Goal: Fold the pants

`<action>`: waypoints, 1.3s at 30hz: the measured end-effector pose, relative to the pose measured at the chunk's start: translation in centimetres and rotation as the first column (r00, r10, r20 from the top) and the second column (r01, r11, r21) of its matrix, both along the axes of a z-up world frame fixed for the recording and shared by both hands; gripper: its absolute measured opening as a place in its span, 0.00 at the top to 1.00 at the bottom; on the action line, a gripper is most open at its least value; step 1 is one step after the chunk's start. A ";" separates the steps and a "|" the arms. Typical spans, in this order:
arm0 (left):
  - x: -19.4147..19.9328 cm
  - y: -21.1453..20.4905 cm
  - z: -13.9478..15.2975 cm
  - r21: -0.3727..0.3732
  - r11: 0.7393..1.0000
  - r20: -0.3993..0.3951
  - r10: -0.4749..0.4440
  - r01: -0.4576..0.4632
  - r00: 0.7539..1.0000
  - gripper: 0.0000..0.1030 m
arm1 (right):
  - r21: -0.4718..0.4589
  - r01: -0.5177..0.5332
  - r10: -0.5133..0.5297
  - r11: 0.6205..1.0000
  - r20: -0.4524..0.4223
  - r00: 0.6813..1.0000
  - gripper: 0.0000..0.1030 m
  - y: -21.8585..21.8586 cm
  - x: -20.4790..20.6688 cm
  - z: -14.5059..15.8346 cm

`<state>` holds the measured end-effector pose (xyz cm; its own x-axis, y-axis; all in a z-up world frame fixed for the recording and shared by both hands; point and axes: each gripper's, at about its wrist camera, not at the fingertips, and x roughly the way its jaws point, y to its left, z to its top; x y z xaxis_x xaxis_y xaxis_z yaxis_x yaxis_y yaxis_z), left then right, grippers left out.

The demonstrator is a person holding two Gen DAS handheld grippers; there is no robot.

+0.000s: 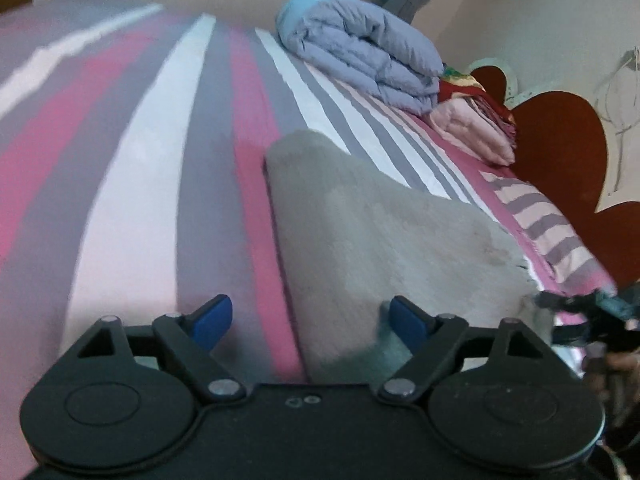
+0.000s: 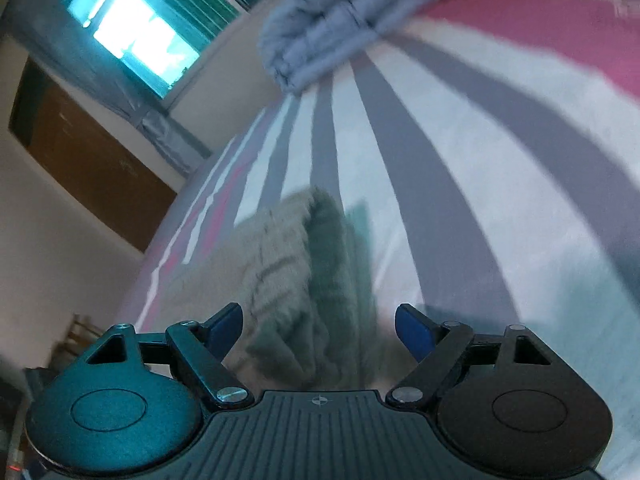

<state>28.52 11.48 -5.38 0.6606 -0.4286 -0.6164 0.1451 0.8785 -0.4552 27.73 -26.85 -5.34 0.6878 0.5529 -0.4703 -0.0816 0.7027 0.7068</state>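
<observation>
Left wrist view: my left gripper (image 1: pixel 306 318) hangs low over the striped bedsheet (image 1: pixel 132 184), jaws spread wide, nothing pinched. The grey pants (image 1: pixel 380 236) lie folded on the bed, their near edge running between my blue pads (image 1: pixel 408 316). A rolled lavender quilt (image 1: pixel 360 52) sits far back. Right wrist view, blurry: my right gripper (image 2: pixel 318 328) is also parted, empty, with the pants (image 2: pixel 296 280) bunched just ahead of its fingers.

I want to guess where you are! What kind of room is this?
Most likely a bedroom. The pants lie on a striped bedsheet, a folded quilt sits at the far end, and a curtained window shows in the right wrist view.
</observation>
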 end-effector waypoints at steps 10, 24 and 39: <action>3.6 2.8 -3.4 -0.331 0.942 -0.122 -0.100 0.055 0.987 0.25 | 0.203 -0.051 0.075 0.978 -0.115 0.991 0.02 -2.8 2.9 -1.2; 6.8 3.1 -6.3 -0.491 0.860 -0.093 -0.212 0.141 0.973 0.53 | 0.319 -0.169 0.204 0.933 -0.079 0.976 0.40 -4.7 4.8 -3.2; 4.4 4.0 -5.4 -0.668 0.733 0.073 -0.108 0.129 0.991 0.80 | 0.353 -0.212 0.227 0.911 0.000 0.974 0.53 -4.2 7.1 -1.7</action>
